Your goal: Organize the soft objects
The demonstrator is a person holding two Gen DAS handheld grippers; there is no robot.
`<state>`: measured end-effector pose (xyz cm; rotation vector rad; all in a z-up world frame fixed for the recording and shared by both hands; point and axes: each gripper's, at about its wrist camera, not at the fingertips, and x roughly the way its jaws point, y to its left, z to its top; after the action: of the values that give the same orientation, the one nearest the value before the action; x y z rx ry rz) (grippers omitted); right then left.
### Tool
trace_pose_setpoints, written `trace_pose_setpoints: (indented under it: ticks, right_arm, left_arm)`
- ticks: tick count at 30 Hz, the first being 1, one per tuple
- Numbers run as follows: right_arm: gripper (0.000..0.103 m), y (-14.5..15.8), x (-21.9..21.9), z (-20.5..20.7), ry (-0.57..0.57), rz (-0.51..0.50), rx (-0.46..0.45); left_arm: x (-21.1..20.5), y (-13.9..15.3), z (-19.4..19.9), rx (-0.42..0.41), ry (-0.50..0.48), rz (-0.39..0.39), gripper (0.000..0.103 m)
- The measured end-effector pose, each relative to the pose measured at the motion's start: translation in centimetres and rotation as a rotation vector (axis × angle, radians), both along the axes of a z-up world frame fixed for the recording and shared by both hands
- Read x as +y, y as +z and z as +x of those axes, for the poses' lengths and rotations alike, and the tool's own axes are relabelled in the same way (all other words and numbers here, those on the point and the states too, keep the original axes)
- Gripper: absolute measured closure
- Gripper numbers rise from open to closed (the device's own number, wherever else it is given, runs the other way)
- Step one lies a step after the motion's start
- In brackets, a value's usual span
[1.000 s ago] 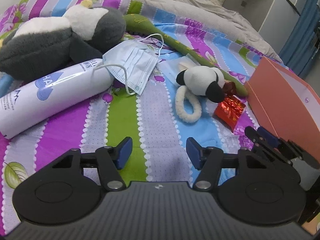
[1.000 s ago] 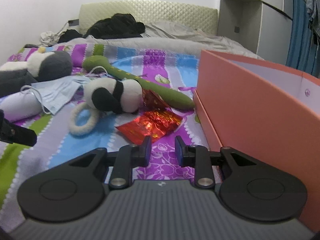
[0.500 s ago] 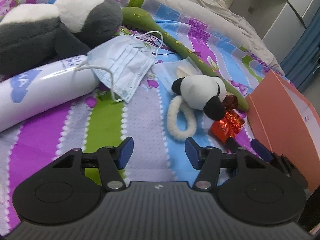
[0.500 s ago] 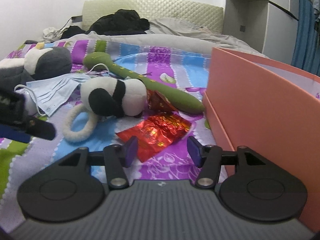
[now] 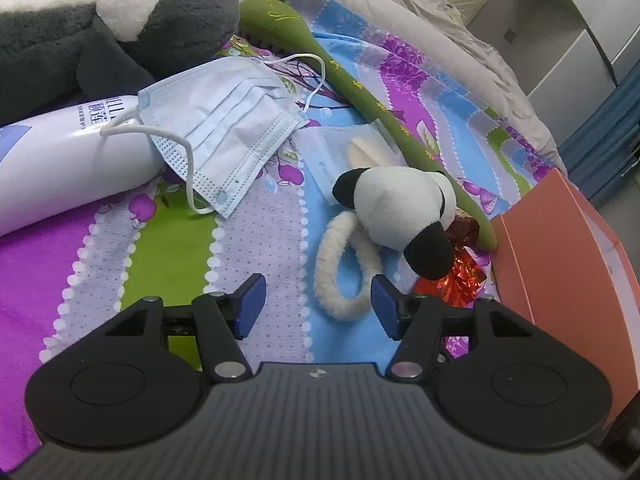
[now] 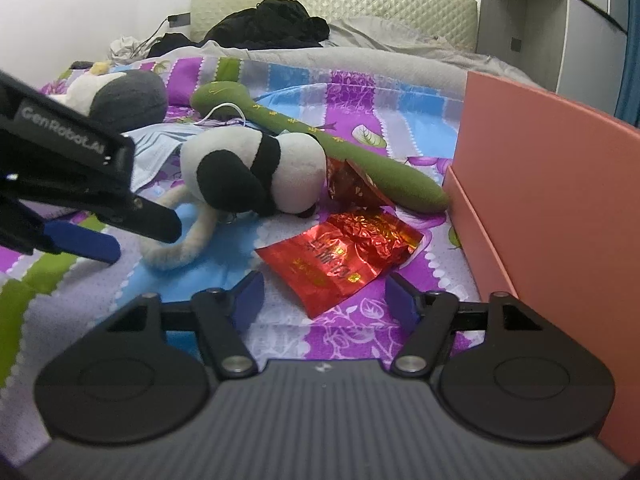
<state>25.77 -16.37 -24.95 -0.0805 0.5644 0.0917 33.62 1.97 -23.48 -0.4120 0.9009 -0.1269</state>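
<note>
Lying mid-frame on the bed, panda toy [image 5: 394,204] appears light and squashy; best gripped across its body. Left gripper [image 5: 318,305] and right gripper [image 6: 324,300]: fingers wide apart, holding nothing

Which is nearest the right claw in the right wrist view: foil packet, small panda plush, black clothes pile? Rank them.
From the right claw:
1. Red foil packet, just ahead between the open fingers.
2. Small panda plush, ahead, to the left.
3. Black clothes pile, far back by the headboard.
</note>
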Motion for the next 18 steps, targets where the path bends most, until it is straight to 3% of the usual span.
trace_pose_setpoints:
  ticks: [3,10,14,16,17,18]
  right_arm:
    - [0.040,0.0,0.9,-0.3,-0.008,-0.063,-0.022]
    - [0.060,-0.3,2.7,-0.4,0.036,-0.192,-0.034]
    - [0.082,-0.4,3.1,-0.5,0.043,-0.221,-0.029]
    - [0.087,-0.4,3.3,-0.4,0.037,-0.246,-0.025]
    - [0.097,-0.4,3.5,-0.4,0.035,-0.258,-0.028]
    - [0.097,-0.4,3.6,-0.4,0.031,-0.269,-0.030]
  left_arm:
    - [-0.6,0.0,0.1,0.004,-0.025,0.013,0.057]
    - [-2.0,0.0,0.3,0.000,-0.057,0.129,0.093]
    - [-2.0,0.7,0.0,-0.015,-0.064,0.141,0.094]
    - [-1.9,1.1,-0.5,-0.025,-0.066,0.158,0.094]
    - [-1.9,1.2,-0.7,-0.028,-0.064,0.164,0.094]
    - [-1.8,1.3,-1.0,-0.030,-0.062,0.169,0.094]
